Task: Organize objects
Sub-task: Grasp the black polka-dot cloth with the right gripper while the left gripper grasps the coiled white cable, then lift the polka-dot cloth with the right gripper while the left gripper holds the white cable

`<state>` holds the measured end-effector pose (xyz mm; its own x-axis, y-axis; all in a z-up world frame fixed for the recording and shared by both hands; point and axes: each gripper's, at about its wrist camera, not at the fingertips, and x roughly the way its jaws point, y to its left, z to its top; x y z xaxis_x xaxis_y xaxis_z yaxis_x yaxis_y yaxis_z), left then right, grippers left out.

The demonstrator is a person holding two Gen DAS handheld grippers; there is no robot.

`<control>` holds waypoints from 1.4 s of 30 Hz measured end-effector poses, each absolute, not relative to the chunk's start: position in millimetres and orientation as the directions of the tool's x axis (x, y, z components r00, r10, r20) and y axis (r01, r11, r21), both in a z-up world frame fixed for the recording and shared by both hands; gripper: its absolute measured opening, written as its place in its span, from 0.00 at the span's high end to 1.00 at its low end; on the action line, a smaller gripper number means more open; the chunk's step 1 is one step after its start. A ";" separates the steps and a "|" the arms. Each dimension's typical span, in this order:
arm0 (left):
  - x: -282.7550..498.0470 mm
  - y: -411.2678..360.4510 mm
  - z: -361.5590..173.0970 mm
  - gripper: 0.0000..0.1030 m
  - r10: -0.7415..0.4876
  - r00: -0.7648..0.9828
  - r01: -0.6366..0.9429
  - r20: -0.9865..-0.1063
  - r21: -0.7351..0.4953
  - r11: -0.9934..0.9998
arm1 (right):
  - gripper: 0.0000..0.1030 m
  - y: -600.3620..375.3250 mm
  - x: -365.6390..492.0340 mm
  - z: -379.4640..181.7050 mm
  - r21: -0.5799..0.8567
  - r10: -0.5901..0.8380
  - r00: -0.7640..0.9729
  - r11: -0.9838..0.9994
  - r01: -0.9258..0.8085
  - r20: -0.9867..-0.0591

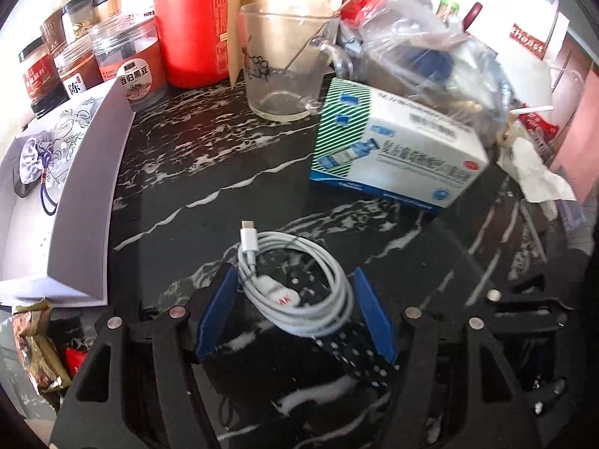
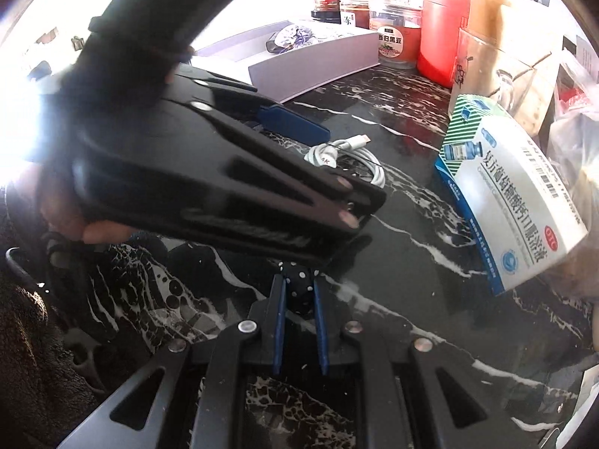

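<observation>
The left hand-held gripper (image 1: 295, 299) stands spread around the coiled cable (image 1: 295, 284); close squarely across the coil before lifting. The right hand-held gripper (image 2: 298, 292) pinches a dotted black strap (image 2: 297, 290)

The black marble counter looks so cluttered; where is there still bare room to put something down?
The widest bare patch of counter lies between the white tray, the glass cup, the medicine box and the coiled cable. Behind and right of the box it is crowded with plastic bags; jars line the back left.
</observation>
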<state>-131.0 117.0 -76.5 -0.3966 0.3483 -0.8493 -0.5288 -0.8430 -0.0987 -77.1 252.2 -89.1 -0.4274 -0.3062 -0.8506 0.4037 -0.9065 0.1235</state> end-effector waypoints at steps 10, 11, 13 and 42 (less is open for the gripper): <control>-131.2 106.1 -75.4 0.44 0.351 -0.400 -0.521 -0.846 -0.105 -0.847 | 0.87 256.8 -71.7 -88.1 0.126 -0.297 -0.432 -0.916 0.381 -0.851; -131.0 103.6 -74.7 0.44 0.352 -0.401 -0.518 -0.846 -0.108 -0.849 | 0.87 257.5 -71.2 -88.3 0.127 -0.296 -0.433 -0.917 0.377 -0.852; -129.1 98.3 -72.9 0.44 0.353 -0.405 -0.509 -0.844 -0.113 -0.853 | 0.87 260.2 -69.9 -88.6 0.132 -0.294 -0.433 -0.921 0.366 -0.852; -75.1 52.1 -72.1 0.44 0.338 -0.379 -0.452 -0.862 -0.146 -0.880 | 0.47 269.8 -69.5 -87.6 0.145 -0.222 -0.544 -0.973 0.182 -0.809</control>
